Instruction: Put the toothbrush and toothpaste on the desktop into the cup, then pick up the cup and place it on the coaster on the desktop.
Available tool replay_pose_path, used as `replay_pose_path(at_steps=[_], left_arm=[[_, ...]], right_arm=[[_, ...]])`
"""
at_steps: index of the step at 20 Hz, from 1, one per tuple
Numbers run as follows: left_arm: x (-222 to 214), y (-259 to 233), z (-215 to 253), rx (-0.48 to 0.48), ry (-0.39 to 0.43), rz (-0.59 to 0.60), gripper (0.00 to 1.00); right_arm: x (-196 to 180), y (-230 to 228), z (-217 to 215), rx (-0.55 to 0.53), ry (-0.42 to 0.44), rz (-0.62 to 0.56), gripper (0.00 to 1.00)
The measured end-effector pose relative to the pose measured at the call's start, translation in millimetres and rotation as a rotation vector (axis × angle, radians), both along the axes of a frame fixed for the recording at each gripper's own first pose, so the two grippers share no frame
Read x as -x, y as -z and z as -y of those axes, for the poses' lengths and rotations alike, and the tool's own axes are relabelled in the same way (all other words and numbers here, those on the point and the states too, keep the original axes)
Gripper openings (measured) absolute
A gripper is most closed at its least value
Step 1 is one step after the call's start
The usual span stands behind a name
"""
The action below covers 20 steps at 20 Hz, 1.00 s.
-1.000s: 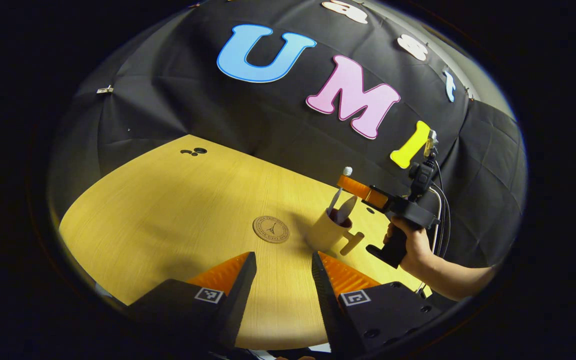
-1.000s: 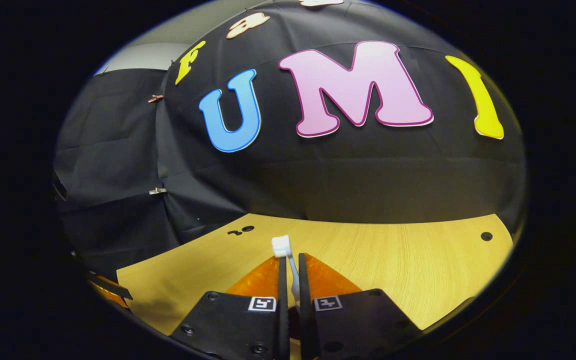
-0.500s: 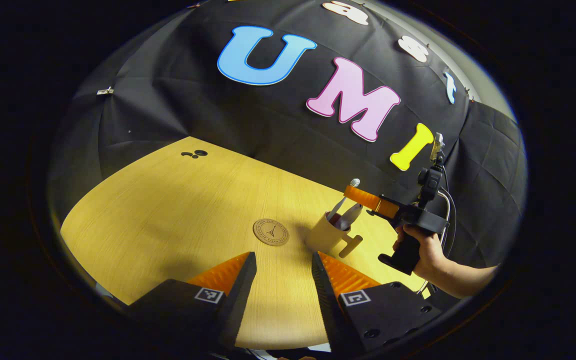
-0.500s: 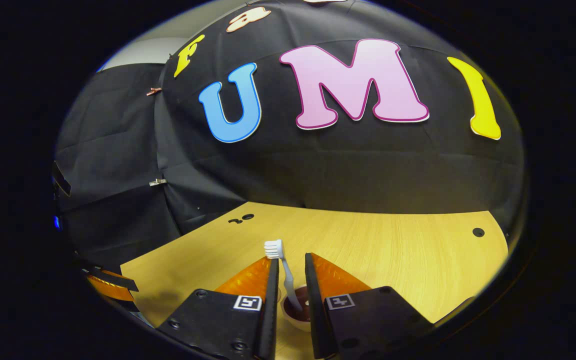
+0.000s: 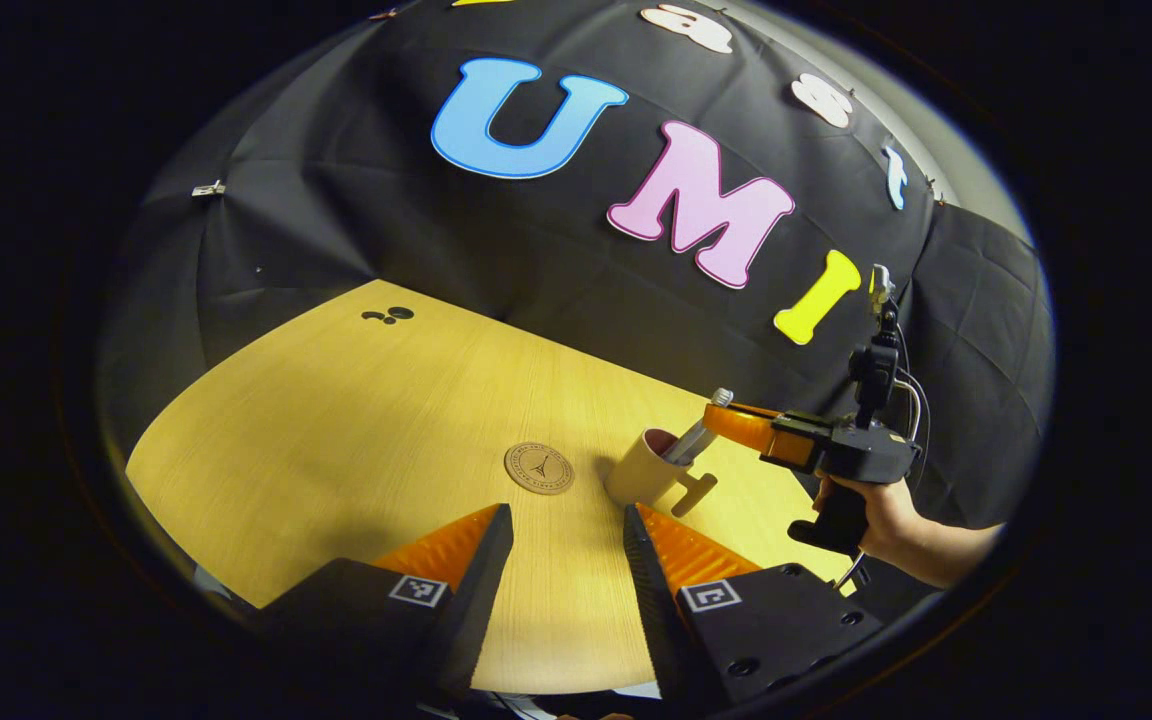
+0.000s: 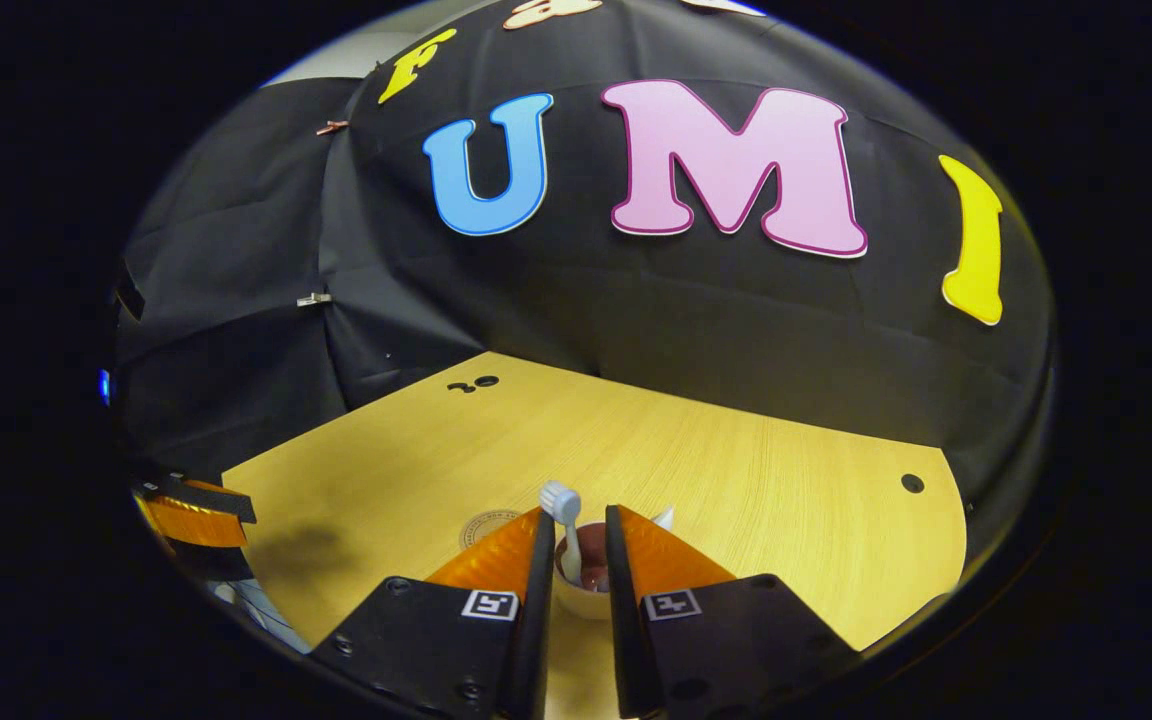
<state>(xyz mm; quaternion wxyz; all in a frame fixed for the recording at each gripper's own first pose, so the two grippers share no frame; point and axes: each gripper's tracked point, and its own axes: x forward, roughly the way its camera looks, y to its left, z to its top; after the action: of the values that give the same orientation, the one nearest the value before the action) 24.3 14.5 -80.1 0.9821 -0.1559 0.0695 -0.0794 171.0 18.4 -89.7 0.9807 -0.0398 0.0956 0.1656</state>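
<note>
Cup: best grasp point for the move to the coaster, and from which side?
Probably the cup handle, the flat tab jutting toward the near-right in the left gripper view. Come in from that side, low, pinching the tab's faces; the toothbrush leaning out of the mouth blocks a top grasp.

Light yellow wood grain on the desktop (image 5: 336,420). Cream outside and dark red-brown inside on the cup (image 5: 641,475). White head on the toothbrush (image 6: 561,500). Brown coaster (image 5: 539,467) with a dark printed emblem. Black wall cloth (image 5: 336,200).
</note>
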Motion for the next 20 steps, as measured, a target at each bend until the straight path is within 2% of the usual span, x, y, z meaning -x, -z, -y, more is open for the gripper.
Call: replay_pose_path(at_steps=[1,5,9,10,11,12,13,15,17,19,20], left_arm=[[2.0,-0.9,-0.6,0.001,0.001,-0.001,0.70],[8.0,-4.1,0.2,0.002,0.006,-0.002,0.70],[10.6,-8.9,1.8,-0.002,0.012,-0.002,0.70],[10.9,-10.4,2.2,-0.003,0.015,-0.001,0.70],[10.7,-11.6,2.6,-0.004,0.016,0.000,0.70],[11.0,-13.7,2.8,-0.005,0.018,0.001,0.70],[10.6,-15.1,3.2,-0.007,0.019,0.003,0.70],[10.6,-16.5,2.7,-0.010,0.021,0.000,0.70],[9.8,-16.0,1.8,-0.014,0.017,-0.007,0.70],[10.9,-18.3,1.3,-0.009,0.016,-0.013,0.70],[11.1,-18.0,1.3,-0.008,0.015,-0.015,0.70]], right_arm=[[2.2,0.7,1.7,0.000,0.003,-0.015,0.31],[10.7,3.3,16.2,-0.003,0.039,-0.069,0.33],[25.8,0.5,24.9,-0.025,0.029,-0.105,0.34],[29.5,1.4,28.7,-0.021,0.026,-0.121,0.30],[34.9,4.4,32.4,-0.010,0.020,-0.146,0.35],[36.5,8.9,36.6,0.004,0.018,-0.168,0.38],[40.2,12.0,40.1,0.014,0.015,-0.190,0.34],[43.3,25.5,43.5,0.034,0.011,-0.249,0.36],[43.4,40.2,45.2,0.059,0.014,-0.304,0.40],[40.5,55.9,47.0,0.085,0.010,-0.361,0.40],[39.6,61.3,45.6,0.096,0.005,-0.380,0.36]])
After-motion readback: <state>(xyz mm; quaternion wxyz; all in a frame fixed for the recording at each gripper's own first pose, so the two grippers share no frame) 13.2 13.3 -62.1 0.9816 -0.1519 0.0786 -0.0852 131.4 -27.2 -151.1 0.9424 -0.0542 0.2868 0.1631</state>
